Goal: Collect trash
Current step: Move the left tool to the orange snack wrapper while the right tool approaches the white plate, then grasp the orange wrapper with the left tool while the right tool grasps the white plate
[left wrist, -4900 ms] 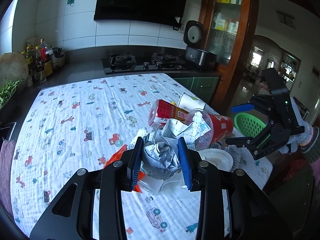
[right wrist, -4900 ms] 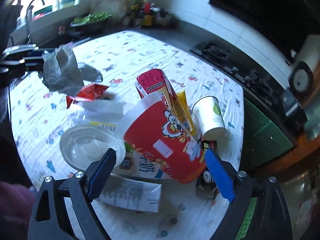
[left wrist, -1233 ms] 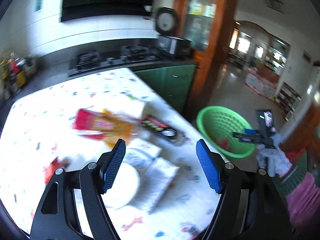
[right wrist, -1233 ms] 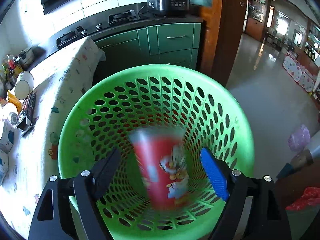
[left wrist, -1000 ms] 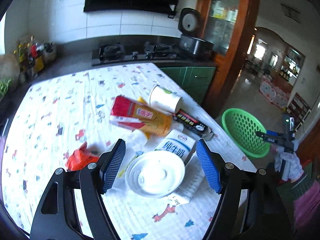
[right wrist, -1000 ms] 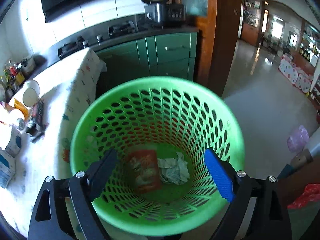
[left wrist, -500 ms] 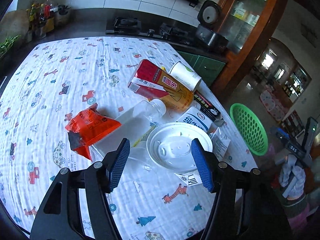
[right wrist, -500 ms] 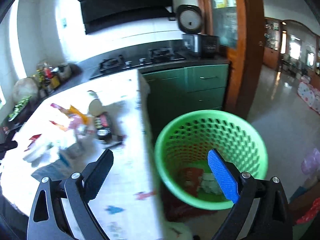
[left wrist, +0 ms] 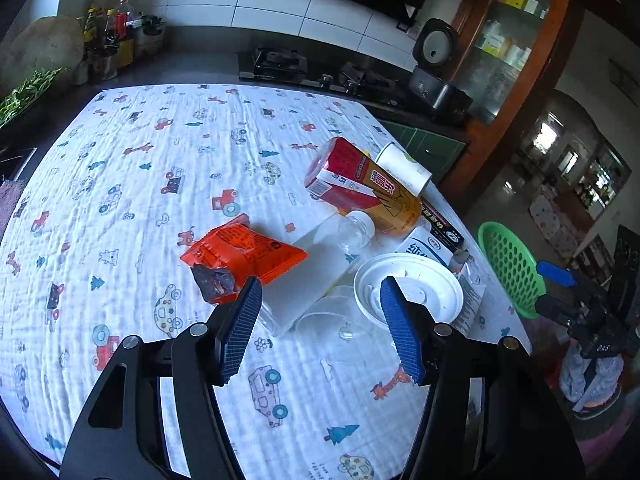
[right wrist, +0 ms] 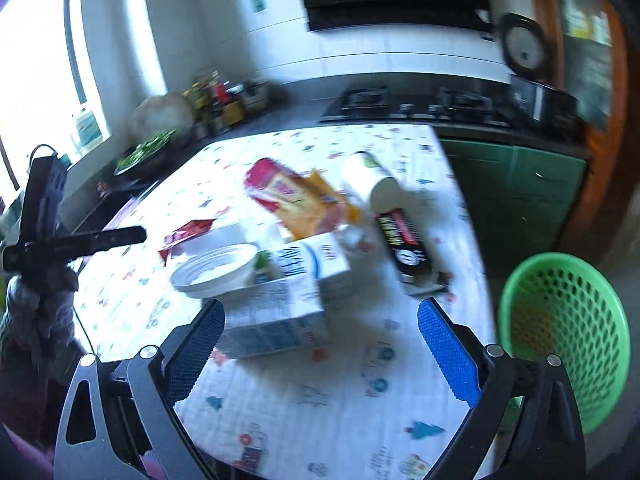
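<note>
Trash lies on the cartoon-print tablecloth (left wrist: 160, 168): an orange snack packet (left wrist: 244, 252), a clear plastic bottle (left wrist: 320, 264), a white round lid (left wrist: 416, 292), a red-and-yellow carton (left wrist: 360, 184), a paper cup (left wrist: 404, 168), a milk carton (right wrist: 288, 300) and a black box (right wrist: 402, 240). My left gripper (left wrist: 320, 282) hangs open just above the bottle and the lid, gripping nothing. My right gripper (right wrist: 322, 304) is over the table's near edge, facing the milk carton; its jaws are opening with nothing between them. The green basket (right wrist: 560, 328) stands on the floor to its right.
A stove (left wrist: 280, 64) and a rice cooker (left wrist: 436, 60) sit on the dark back counter, with bottles (left wrist: 108, 36) at its left. Green cabinets (right wrist: 516, 188) stand beyond the table's end. The basket (left wrist: 508, 268) is just past the table's right edge.
The red cup dropped into the basket. My right gripper swung from over the basket to the table and opened wider. My left gripper came lower and nearer the bottle, its jaws narrower.
</note>
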Motion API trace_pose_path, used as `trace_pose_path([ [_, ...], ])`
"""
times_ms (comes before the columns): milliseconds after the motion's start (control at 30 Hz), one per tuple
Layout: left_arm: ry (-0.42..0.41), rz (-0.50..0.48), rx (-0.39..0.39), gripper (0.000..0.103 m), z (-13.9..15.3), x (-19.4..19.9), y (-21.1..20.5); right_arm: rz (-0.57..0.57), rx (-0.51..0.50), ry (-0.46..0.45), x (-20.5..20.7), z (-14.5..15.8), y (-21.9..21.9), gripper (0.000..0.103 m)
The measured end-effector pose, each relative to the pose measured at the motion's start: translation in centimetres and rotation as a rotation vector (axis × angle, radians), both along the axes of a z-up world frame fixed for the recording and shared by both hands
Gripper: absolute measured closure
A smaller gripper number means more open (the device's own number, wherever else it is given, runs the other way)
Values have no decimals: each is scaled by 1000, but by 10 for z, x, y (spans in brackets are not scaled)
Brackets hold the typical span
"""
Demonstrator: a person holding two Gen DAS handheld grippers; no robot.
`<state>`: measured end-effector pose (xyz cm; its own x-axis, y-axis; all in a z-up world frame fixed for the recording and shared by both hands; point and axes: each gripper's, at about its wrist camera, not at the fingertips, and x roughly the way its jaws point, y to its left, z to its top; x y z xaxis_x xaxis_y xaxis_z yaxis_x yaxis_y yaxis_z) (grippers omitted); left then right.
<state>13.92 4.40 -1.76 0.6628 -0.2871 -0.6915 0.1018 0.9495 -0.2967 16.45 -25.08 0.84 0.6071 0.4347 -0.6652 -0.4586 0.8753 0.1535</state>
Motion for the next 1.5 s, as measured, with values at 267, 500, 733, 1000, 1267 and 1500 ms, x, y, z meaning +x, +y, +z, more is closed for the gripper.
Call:
trace_pose_path([
  [267, -4, 23, -12, 42, -3, -6, 19, 199, -105, 16, 9, -13, 67, 9],
  [500, 3, 43, -16, 42, -11, -9, 38, 318, -179, 66, 31, -28, 110, 9],
  [733, 17, 47, -27, 42, -21, -7, 51, 381, -256, 109, 51, -43, 135, 9],
  [1000, 31, 45, -38, 42, -28, -2, 58, 389, -255, 156, 65, -52, 143, 9],
  [1267, 58, 57, -70, 42, -32, 16, 56, 364, -247, 138, 65, -52, 139, 13],
  [1500, 90, 47, -69, 42, -41, 27, 44, 333, -220, 107, 63, -46, 131, 13],
])
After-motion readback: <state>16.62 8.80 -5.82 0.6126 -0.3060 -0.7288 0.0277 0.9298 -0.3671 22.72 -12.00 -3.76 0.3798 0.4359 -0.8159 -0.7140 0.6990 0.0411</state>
